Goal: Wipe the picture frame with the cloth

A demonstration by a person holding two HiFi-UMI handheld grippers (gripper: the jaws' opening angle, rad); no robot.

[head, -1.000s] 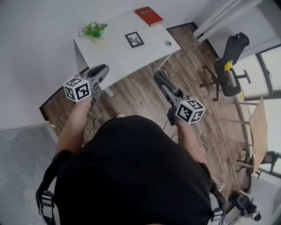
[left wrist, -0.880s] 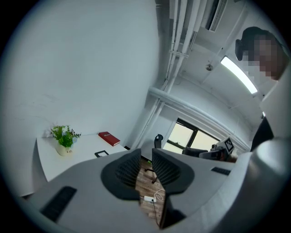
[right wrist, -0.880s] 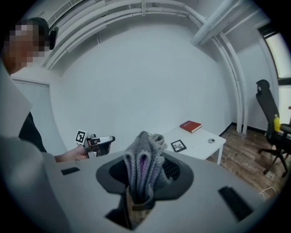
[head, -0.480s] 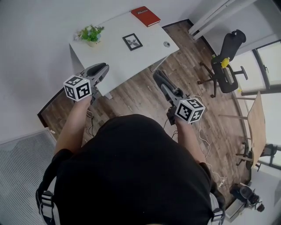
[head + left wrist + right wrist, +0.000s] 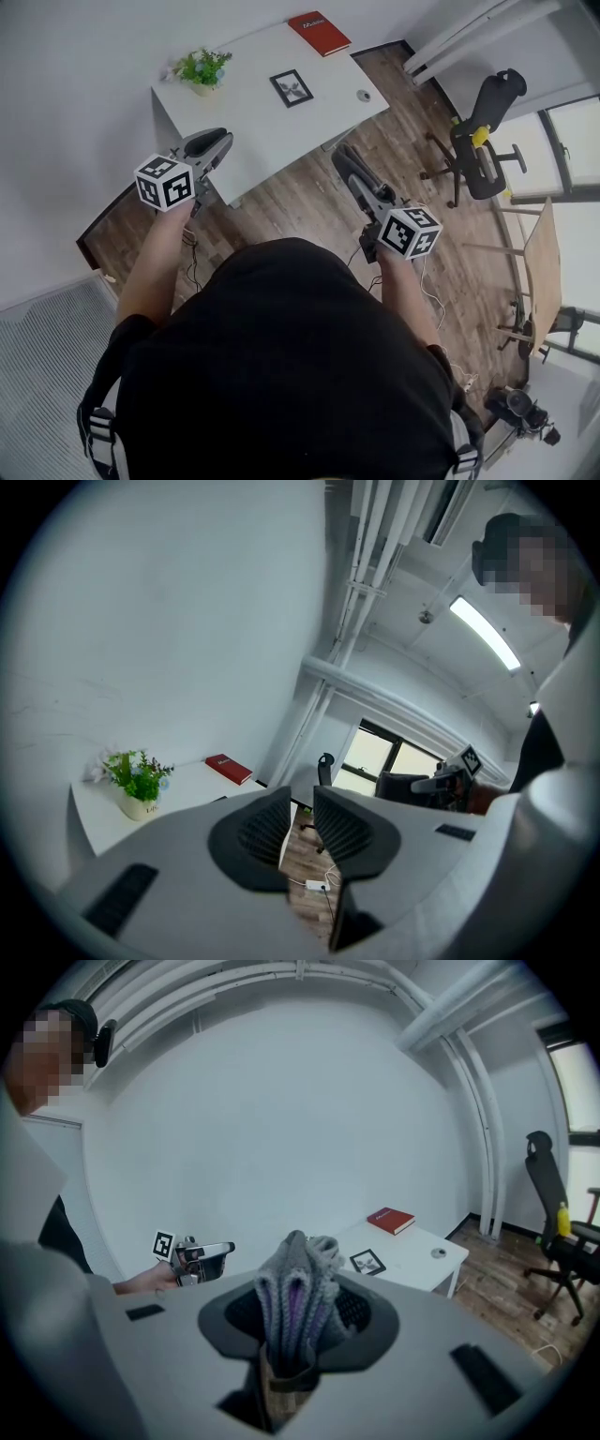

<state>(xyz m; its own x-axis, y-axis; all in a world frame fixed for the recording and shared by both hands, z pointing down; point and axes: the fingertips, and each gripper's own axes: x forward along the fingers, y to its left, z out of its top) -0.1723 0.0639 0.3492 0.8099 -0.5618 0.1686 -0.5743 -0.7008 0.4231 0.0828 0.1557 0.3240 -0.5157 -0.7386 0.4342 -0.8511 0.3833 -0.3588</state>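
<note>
Grey-and-purple knit cloth (image 5: 300, 1274): bunched upright between the jaws of your right hand-held gripper (image 5: 298, 1321), which are clamped on its lower folds. The top stands free above the pads.
Cloth handling: soft, light and floppy, I'd judge. It won't slip easily, but the free end will flop. Press with the bunched top, not the jaw tips.
Left hand-held gripper (image 5: 300, 803): jaws nearly together with a narrow slit between them. Only the floor shows through, so it holds nothing.
Position: you hold both off the bench (image 5: 253, 112), out over the wood floor (image 5: 300, 202), at its near side. Neither touches anything on it.
Picture frame (image 5: 292, 87): small, dark-edged, pale print inside. It sits mid-bench, apart from everything else. Whether it lies flat or leans on a stand I can't tell from here.
Frame handling: likely light and rigid, with a slick, breakable front if it's glazed. Expect it to skate on the smooth top under a wipe.
Where to hold: pin it by an outer edge or corner of the border with your left, never on the front face. Keep the squeeze light.
Neighbours: potted plant (image 5: 199, 68) at the far left corner, red book (image 5: 319, 33) at the far right edge, small round object (image 5: 363, 95) near the right corner. All are well clear of the frame, so there's room to wipe.
Status: wiping not yet begun, and the approach is still to make.
</note>
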